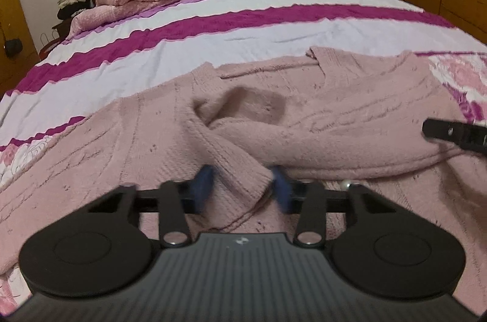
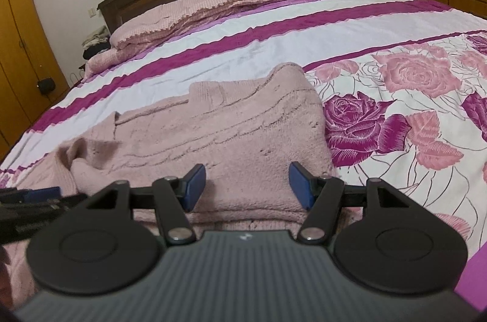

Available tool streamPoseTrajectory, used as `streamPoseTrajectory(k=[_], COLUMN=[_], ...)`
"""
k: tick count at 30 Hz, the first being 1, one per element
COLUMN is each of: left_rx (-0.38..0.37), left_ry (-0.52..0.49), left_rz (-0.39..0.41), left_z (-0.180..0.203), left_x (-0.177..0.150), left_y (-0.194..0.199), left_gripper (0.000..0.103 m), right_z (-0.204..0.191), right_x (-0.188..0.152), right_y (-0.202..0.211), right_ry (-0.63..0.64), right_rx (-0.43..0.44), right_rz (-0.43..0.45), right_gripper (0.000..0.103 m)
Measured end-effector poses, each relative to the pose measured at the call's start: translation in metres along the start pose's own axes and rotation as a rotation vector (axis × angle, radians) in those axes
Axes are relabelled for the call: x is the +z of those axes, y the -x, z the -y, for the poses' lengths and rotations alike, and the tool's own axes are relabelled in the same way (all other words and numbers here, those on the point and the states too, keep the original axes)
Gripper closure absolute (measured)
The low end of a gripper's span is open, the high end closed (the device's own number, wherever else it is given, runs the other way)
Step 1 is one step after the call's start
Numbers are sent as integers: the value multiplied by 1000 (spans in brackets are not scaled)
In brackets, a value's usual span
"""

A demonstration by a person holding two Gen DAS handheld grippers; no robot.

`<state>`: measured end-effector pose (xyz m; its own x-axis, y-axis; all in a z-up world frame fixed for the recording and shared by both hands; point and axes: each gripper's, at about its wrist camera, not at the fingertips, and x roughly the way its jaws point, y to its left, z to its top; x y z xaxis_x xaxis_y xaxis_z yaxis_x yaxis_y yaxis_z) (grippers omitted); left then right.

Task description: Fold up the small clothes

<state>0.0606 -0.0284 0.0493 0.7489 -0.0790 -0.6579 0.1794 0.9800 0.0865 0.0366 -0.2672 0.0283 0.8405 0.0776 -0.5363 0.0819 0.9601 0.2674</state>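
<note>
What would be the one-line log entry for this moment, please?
scene: pink sweater on bed | left gripper: jaws pinch sweater's ribbed edge | right gripper: jaws open over sweater | fold: not yet done

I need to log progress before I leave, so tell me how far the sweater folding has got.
Early stage. Done: the pink sweater lies spread on the bedspread, its right side apparently turned in. In hand: the left hand-held gripper has a bunched ribbed fold between its pads; the right hand-held gripper stands open over the near edge. Left: the remaining folds; no compact bundle shows yet.
</note>
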Motion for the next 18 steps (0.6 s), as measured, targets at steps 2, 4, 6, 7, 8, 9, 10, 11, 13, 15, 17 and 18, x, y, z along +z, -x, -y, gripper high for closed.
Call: streamPoseTrajectory(k=[2, 4, 6, 7, 8, 9, 10, 11, 13, 15, 17, 18], left_rx=[-9, 5, 37, 52, 65, 77, 85, 92, 111, 128, 125, 112], left_ry=[31, 51, 60, 67, 77, 96, 112, 125, 141, 151, 170, 177], left_rz=[20, 39, 48, 48, 46, 41, 35, 29, 18, 10, 8, 10], left_z=[-9, -19, -27, -32, -38, -46, -52, -58, -68, -75, -82, -84], left_x=[4, 9, 14, 15, 16, 17, 17, 17, 17, 16, 15, 15], left_y=[6, 12, 14, 14, 14, 14, 13, 12, 11, 10, 13, 15], left_gripper=[72, 72, 72, 72, 72, 72, 72, 72, 72, 72, 71, 71], right_z=[0, 0, 0, 0, 0, 1, 0, 1, 1, 1, 1, 1], right_x=[0, -1, -1, -1, -1, -1, -1, -1, -1, -1, -1, -1], right_y=[0, 0, 0, 0, 0, 0, 0, 0, -1, -1, -1, -1], right_ry=[-1, -2, -1, -1, -2, -3, -3, -4, -4, -2, -4, -5], right_rx=[1, 1, 1, 1, 1, 2, 1, 2, 1, 1, 1, 2], right_rz=[1, 1, 1, 1, 1, 2, 1, 1, 1, 0, 1, 1], right_gripper=[40, 40, 40, 40, 40, 40, 40, 40, 40, 40, 40, 40])
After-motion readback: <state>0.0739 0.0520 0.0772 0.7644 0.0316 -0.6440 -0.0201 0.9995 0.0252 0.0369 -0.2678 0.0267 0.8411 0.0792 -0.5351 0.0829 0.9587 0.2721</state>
